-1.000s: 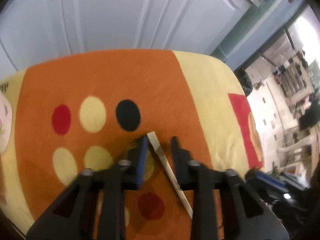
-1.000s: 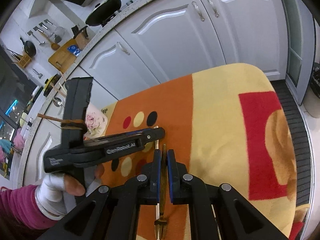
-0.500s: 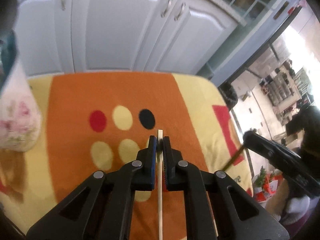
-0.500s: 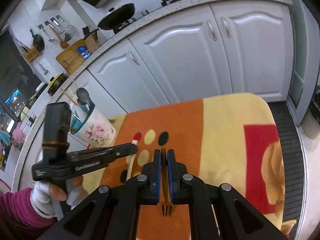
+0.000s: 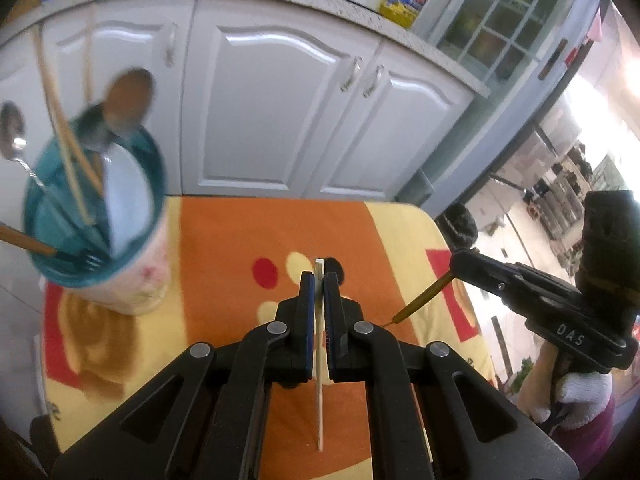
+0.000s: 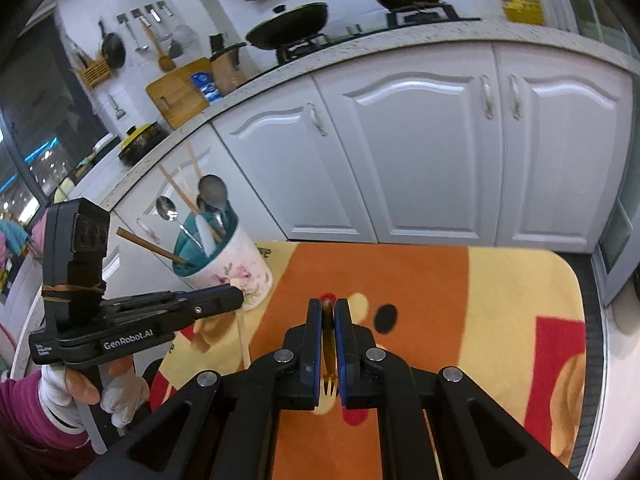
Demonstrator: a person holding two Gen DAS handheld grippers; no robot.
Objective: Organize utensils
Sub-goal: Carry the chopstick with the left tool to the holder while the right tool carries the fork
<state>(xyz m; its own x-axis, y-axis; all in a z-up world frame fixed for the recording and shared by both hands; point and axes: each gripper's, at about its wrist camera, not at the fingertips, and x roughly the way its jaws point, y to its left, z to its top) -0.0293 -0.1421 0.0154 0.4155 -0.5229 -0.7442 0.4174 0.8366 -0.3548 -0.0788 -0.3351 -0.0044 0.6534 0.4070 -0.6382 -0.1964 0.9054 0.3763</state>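
My left gripper (image 5: 319,280) is shut on a pale chopstick (image 5: 319,400) and holds it above the orange and yellow cloth (image 5: 240,240). It also shows in the right wrist view (image 6: 236,300) with the chopstick (image 6: 243,340) hanging down. My right gripper (image 6: 328,308) is shut on a gold fork (image 6: 329,380), tines toward the camera. In the left wrist view the right gripper (image 5: 454,270) shows at the right with the fork (image 5: 424,298). A floral utensil cup (image 5: 112,240) with a teal inside stands at the left and holds spoons, chopsticks and a fork; it also shows in the right wrist view (image 6: 232,264).
White cabinet doors (image 6: 420,152) stand behind the table. The cloth's far edge (image 5: 300,199) lies near the cabinets and its right edge (image 5: 452,248) drops to the floor. A counter (image 6: 360,44) with pans is above.
Both grippers have risen with their utensils. The left gripper closed on the chopstick, lifted it off the cloth and swung toward the cup, which now shows large at the left.
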